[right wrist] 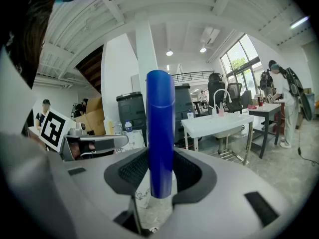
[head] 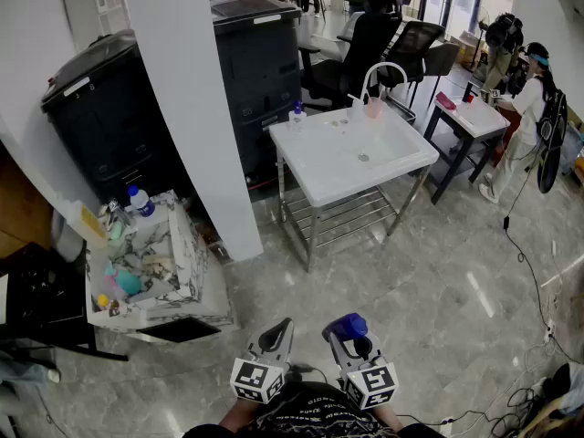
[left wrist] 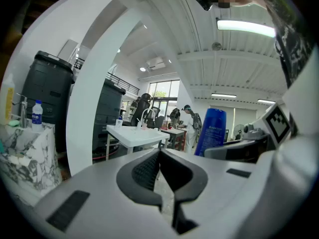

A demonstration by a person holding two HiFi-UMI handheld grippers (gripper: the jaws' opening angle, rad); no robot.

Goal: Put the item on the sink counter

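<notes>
One blue bottle (right wrist: 160, 133) stands upright between the pads of the right gripper (right wrist: 160, 172), which is clamped on its lower part at a middling width, the bottle's long axis vertical. Just to its left, the left gripper (left wrist: 160, 169) has its jaws pressed together with nothing between them. Both sit at the near edge of the head view. The white sink counter (head: 310, 170) lies well apart from them, far ahead and slightly to the right, so the carry looks to be a long, nearly straight move forward for the right hand. A curved faucet (head: 383, 67) and a pink cup (head: 373, 108) occupy its far rim; its near rim is bare. Grey polished floor (head: 429, 281) fills the gap, with a white column (head: 196, 108) far left.
</notes>
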